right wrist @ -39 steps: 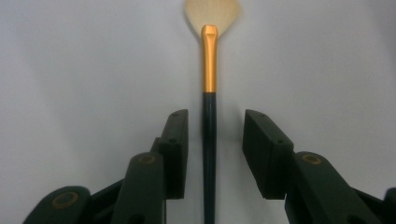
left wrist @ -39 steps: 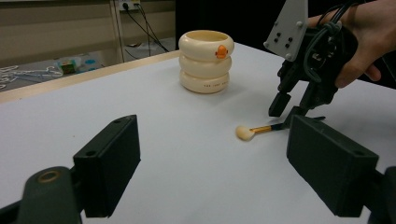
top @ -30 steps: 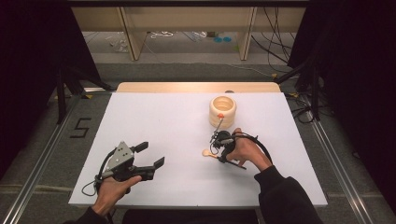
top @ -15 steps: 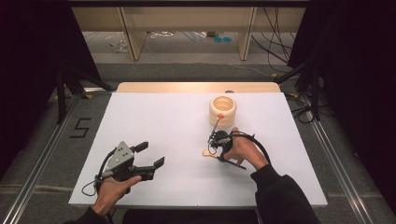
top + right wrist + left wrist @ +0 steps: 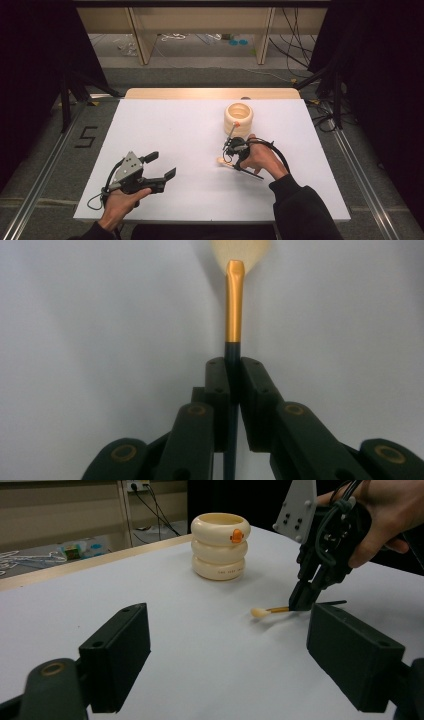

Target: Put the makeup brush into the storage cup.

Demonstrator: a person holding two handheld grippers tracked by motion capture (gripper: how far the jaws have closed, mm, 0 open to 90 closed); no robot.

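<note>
Right gripper has drawn slightly toward six o'clock, away from the cream ribbed ring-stack holder. It is clenched on the dark handle of a slim brush with gold ferrule and pale bristle tip, which lies on the white table. Left gripper rests released at eight o'clock. Recommendation: lift level, keeping the clamp centred on the handle, then steer toward the holder at twelve o'clock.

Wide open white table left and centre. Only obstacle: cream ring stack far right-centre, brush lying just in front of it.
</note>
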